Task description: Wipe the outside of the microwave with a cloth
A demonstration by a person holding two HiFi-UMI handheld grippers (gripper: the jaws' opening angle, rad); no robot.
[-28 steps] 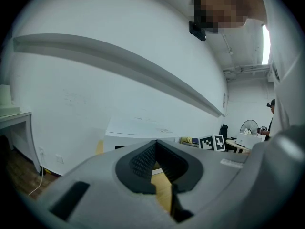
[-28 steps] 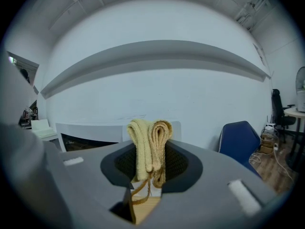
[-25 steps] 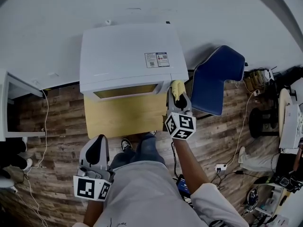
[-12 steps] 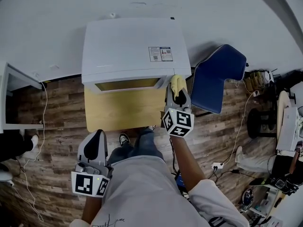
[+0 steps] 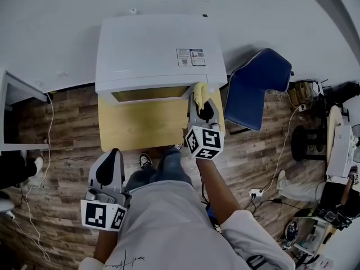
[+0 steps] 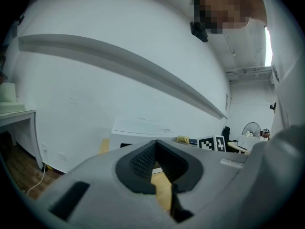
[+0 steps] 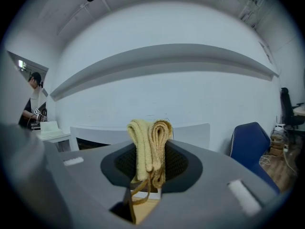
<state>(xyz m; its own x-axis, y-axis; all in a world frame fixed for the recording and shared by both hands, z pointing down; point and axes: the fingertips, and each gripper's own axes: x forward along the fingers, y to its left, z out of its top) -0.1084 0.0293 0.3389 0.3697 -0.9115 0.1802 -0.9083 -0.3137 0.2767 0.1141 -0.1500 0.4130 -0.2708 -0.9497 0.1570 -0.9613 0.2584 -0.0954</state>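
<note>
Now the right gripper (image 5: 201, 103) is clamped on a folded yellow cloth (image 5: 199, 90), with both jaws pressed against the folds from either side. In the right gripper view the cloth (image 7: 149, 144) stands upright out of the jaw tips as two rolled layers side by side, pale yellow on one side and more tan on the other. A thin strand hangs down into the hollow behind the tips.

Seen from the head, the cloth sits at the 5 o'clock corner of the white microwave (image 5: 152, 52), against the right end of its front face. Whether it actually touches the casing I cannot tell. The microwave stands at the 12 o'clock end of a light wooden table (image 5: 143, 129), close to the white wall, with a small printed label (image 5: 189, 57) on its top toward 2 o'clock.

The left gripper (image 5: 114, 153) hangs low at about 7 o'clock of the table, off its edge and over the plank floor (image 5: 62, 151), well apart from the microwave. Its jaws are pressed together at the tips with nothing between them, and the table shows through the hollow behind them in the left gripper view.

A blue chair (image 5: 256, 89) stands at 3 o'clock of the microwave.
</note>
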